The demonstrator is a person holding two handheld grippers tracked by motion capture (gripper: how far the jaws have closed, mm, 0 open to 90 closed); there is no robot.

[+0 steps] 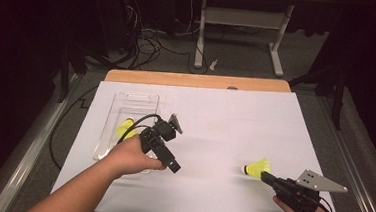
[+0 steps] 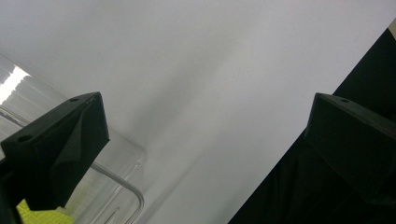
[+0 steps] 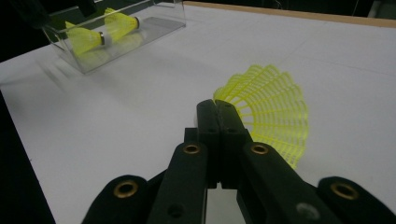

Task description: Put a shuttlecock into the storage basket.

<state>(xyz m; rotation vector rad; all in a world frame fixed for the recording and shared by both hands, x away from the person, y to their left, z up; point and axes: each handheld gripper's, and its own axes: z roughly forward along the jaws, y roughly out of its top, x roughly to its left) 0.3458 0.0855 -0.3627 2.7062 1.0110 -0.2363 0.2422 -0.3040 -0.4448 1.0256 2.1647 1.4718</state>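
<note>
Lower right of the high view, our right gripper (image 1: 264, 175) is clenched on the yellow shuttlecock's (image 1: 258, 167) skirt rim, cork pointing left twd the clear box (image 1: 126, 101) at centre-left, w/ the left gripper (image 1: 174, 165) released & empty beside it.

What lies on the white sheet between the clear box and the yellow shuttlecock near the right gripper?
Nothing lies there: in the high view the white sheet is bare between the clear box and the shuttlecock; only the left gripper hangs over its box-side end.
</note>
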